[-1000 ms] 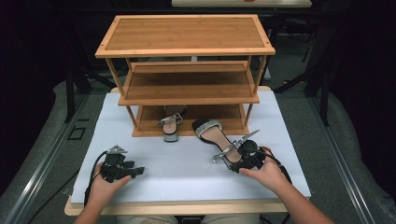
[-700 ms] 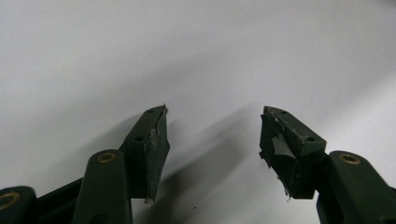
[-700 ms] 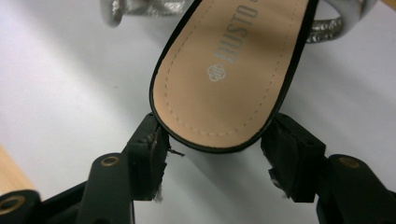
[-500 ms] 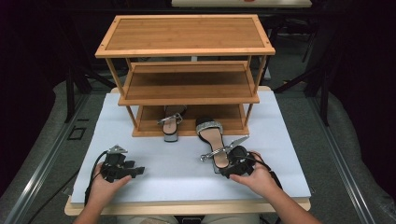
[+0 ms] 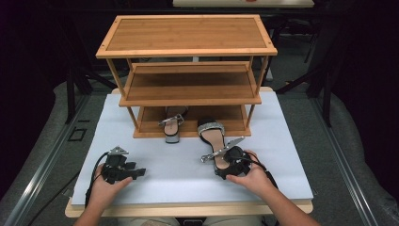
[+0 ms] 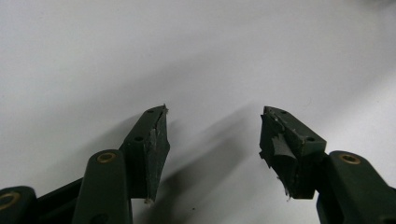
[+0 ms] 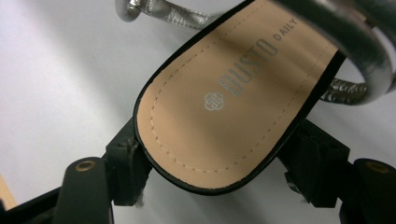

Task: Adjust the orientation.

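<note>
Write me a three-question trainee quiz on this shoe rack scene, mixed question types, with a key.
1. True or false: the left claw holds a sandal.
2. Which part of the sandal on the white mat sits between the right claw jaws? A) toe strap B) heel end C) buckle
3. On which shelf of the wooden rack does the other sandal rest?

Key: 1. False, its jaws stand open with nothing between them. 2. B. 3. The bottom shelf.

The high view is evenly lit from above; the white table (image 5: 155, 141) is bright and the room around it is almost black. Both gripper views are soft and a little blurred. There the jaws throw soft grey shadows, and the sandal (image 7: 224, 107) strap is out of focus.
</note>
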